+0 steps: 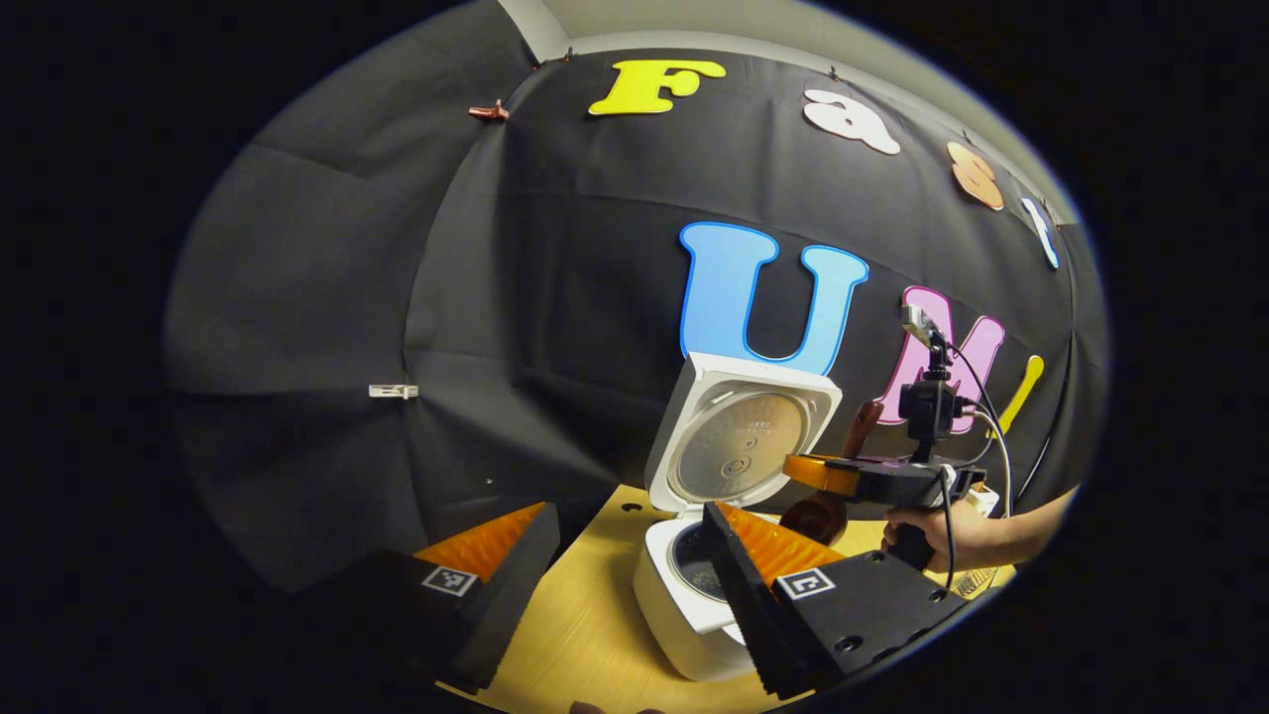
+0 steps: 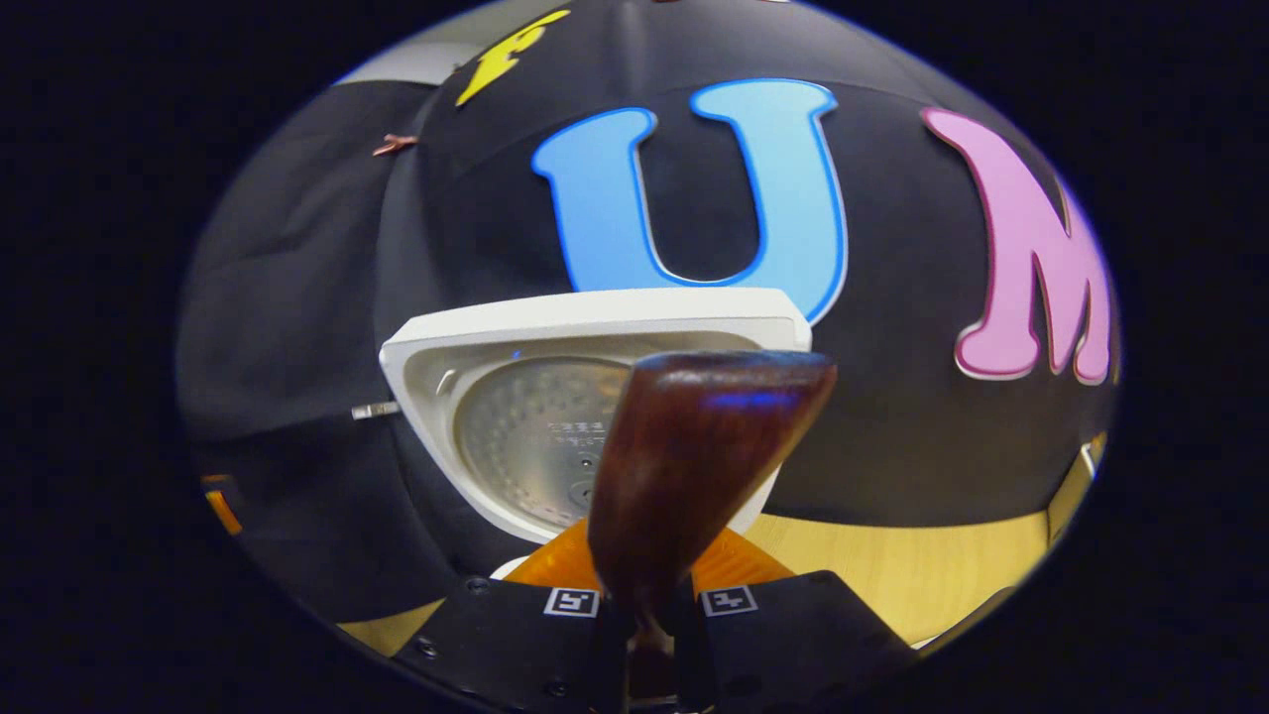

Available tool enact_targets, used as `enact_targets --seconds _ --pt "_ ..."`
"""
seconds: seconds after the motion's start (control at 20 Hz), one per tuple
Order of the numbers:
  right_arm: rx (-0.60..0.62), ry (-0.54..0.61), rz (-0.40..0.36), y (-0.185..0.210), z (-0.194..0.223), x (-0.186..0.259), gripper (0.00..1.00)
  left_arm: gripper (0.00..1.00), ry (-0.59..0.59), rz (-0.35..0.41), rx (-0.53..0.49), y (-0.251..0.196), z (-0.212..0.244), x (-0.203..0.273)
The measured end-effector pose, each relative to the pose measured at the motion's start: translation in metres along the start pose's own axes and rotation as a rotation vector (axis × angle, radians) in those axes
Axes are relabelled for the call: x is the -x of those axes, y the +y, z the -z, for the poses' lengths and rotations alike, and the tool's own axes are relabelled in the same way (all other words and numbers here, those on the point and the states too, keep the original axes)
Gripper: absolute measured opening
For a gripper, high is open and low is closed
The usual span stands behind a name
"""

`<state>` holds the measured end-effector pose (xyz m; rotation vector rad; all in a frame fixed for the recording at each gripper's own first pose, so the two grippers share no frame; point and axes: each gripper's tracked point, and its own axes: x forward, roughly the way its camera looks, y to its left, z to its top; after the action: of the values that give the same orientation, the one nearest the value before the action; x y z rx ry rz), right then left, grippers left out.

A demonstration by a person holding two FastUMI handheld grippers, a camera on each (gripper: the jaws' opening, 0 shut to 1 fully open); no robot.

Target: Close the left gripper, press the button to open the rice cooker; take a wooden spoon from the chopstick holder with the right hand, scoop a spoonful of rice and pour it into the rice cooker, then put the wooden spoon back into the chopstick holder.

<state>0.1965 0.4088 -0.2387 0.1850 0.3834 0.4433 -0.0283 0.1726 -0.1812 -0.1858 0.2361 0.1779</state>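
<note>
I have the dark reddish-brown wooden spoon (image 2: 694, 476) clamped by its handle in my right gripper (image 2: 649, 620), both fingers pressed narrow on the shaft, so that its bowl rears up in front of the right gripper view. From the left gripper view I can see that same gripper (image 1: 872, 481) and the hand (image 1: 947, 535) that carries it, with the spoon (image 1: 861, 426) held beside the white square rice cooker (image 1: 684, 605), whose lid (image 1: 739, 436) stands raised against the booth wall over the dark inner pot. My left gripper (image 1: 625, 565) hangs wide and empty just in front of the cooker above the pale wooden table (image 1: 585, 625). I judge the spoon light and stiff, its polished wood a little slippery, so a hold on the handle well back from the bowl seems right; a loose pinch could let it twist under a load of rice. I cannot tell whether the bowl carries any rice now. The cooker looks heavy enough to stay put, its hinged lid the one part I would not knock.
</note>
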Motion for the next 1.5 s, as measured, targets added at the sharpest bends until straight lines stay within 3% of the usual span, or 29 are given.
enact_targets --seconds 0.4,0.55,0.65,0.9,1.15,1.5 --pt "0.508 -0.050 -0.103 0.053 0.007 0.002 0.23 0.94 0.005 -0.002 -0.015 -0.004 0.001 -0.005" --pt "0.607 -0.058 -0.116 0.065 0.013 0.004 0.23 0.94 0.007 0.004 -0.022 -0.010 0.003 -0.007" --pt "0.506 -0.031 -0.128 0.065 0.019 0.004 0.22 0.93 0.008 0.010 -0.021 -0.015 0.003 -0.007" --pt "0.015 0.063 -0.058 0.028 0.030 0.001 0.22 0.94 0.010 0.014 -0.023 -0.019 0.002 -0.001" --pt "-0.458 0.054 -0.015 -0.013 0.020 0.003 0.22 0.94 0.013 0.015 -0.021 -0.024 0.002 0.004" --pt "-0.746 -0.021 -0.012 -0.052 -0.013 0.043 0.23 0.94 0.005 0.050 -0.024 -0.046 -0.008 0.001"
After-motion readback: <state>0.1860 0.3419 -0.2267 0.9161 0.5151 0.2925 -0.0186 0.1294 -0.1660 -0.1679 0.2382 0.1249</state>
